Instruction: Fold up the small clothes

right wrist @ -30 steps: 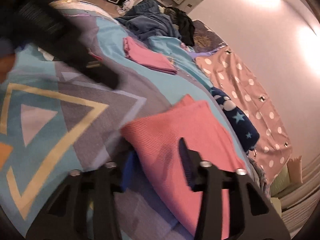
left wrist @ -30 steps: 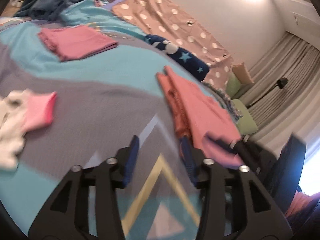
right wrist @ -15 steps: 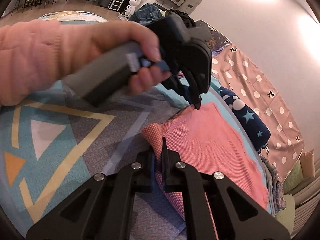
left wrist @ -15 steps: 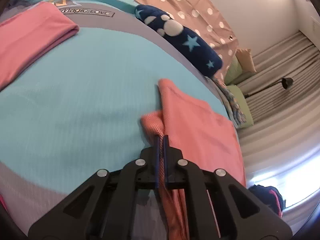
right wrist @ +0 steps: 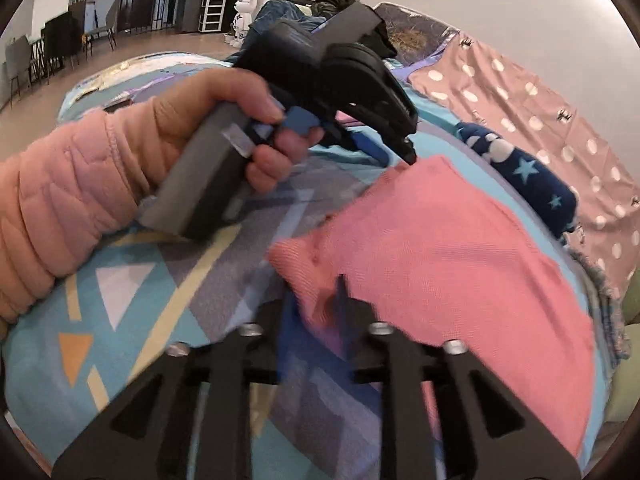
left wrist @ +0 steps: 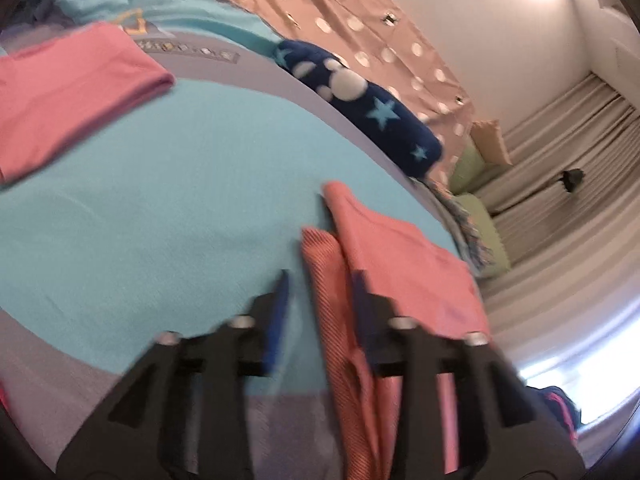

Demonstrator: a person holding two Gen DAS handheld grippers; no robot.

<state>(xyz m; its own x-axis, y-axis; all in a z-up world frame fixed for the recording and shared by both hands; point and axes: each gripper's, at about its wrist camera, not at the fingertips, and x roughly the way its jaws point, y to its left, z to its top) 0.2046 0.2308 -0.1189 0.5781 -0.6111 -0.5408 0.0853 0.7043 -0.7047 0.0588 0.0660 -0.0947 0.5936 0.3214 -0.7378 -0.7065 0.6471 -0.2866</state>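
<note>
Half a second ago both of my grippers were pinched shut on the salmon-pink garment point(right wrist: 452, 256); now both have let go of it. Since a second ago my left gripper point(left wrist: 320, 300) has travelled across the bed point(left wrist: 160, 184) to the garment's far corner.

In the left wrist view the left fingers point(left wrist: 280, 312) are opening, and a narrow folded strip of the salmon cloth runs up between them without either pad pressing on it. In the right wrist view my right gripper point(right wrist: 316, 312) is at the garment's near corner; its jaws are opening too, the corner of the cloth lies between them, and I can see no pad clamped on it, though motion blur softens that spot.

The garment lies folded on the patterned bedspread, near the bed's far edge, just beside a navy blanket point(left wrist: 368, 108) with stars and white shapes. Beyond that blanket is a brown-pink sheet with white dots point(left wrist: 348, 20).

A second folded pink cloth point(left wrist: 68, 92) rests well apart, toward the upper left of the left wrist view.

In the right wrist view my left hand point(right wrist: 224, 128), in a peach quilted sleeve point(right wrist: 56, 208), grips the left gripper's handle, with its tips at the garment's far corner.
</note>
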